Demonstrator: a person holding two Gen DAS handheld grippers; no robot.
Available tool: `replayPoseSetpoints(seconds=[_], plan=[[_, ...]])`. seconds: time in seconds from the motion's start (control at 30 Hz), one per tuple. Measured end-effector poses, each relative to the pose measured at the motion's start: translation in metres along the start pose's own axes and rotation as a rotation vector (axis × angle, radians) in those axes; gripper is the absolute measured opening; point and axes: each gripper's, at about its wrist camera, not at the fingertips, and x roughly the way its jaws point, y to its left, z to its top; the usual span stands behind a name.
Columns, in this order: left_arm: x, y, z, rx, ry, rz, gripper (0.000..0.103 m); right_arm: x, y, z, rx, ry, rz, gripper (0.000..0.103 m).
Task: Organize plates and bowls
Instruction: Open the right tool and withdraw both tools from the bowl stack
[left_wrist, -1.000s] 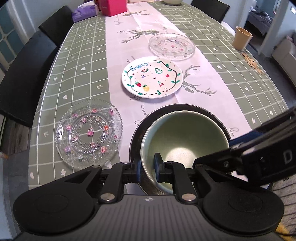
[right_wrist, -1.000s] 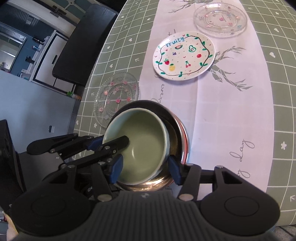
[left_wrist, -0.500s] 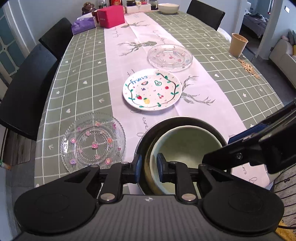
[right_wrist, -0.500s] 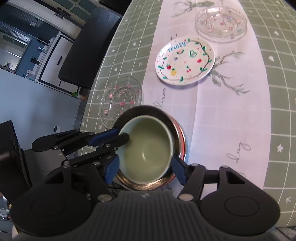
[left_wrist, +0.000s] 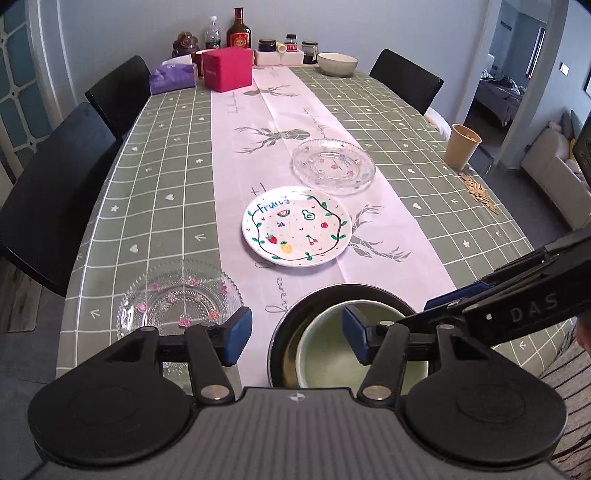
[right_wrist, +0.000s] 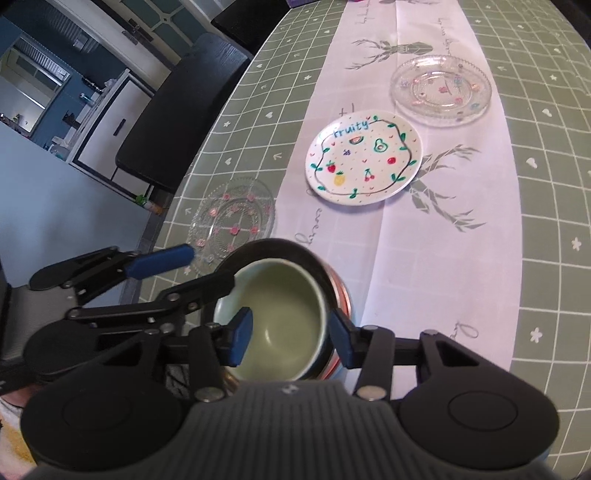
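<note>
On white plate (right_wrist: 364, 158), blue lettering reads "fruity"; right claw (left_wrist: 517, 306) marked "DAS"

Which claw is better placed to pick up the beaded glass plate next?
Left, probably: the open left claw is right beside the beaded glass plate; the right claw straddles the green bowl's rim.

A home dining room. A long desk (left_wrist: 177, 155) under a green checked cloth with a white deer-print runner (left_wrist: 273, 122) fills the frame, black chairs (left_wrist: 55, 192) along its sides. Bottles (left_wrist: 239, 31) and a tissue box (left_wrist: 172, 75) stand at the top; a sofa (left_wrist: 554, 170) and bedroom doorway show at right.
</note>
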Motion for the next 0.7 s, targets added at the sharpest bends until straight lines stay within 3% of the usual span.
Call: replayPoseSetpoints(seconds=[0.3, 0.43, 0.53, 0.57, 0.67, 0.7], plan=[[0.019, -0.002, -0.008, 0.070, 0.052, 0.095, 0.069, 0.017, -0.007, -0.005, -0.040, 0.011, -0.095, 0.050], [0.037, -0.001, -0.013, 0.066, 0.158, 0.066, 0.069, 0.035, -0.011, -0.010, -0.029, 0.065, -0.079, 0.050], [0.042, -0.001, -0.018, 0.064, 0.195, 0.058, 0.069, 0.047, -0.013, -0.013, -0.025, 0.096, -0.068, 0.043], [0.043, -0.001, -0.019, 0.070, 0.199, 0.068, 0.068, 0.050, -0.013, -0.013, -0.018, 0.105, -0.062, 0.038], [0.044, 0.000, -0.020, 0.063, 0.203, 0.075, 0.061, 0.054, -0.012, -0.013, -0.009, 0.107, -0.066, 0.039], [0.043, 0.002, -0.020, 0.053, 0.205, 0.057, 0.054, 0.055, -0.012, -0.012, -0.009, 0.108, -0.069, 0.039]])
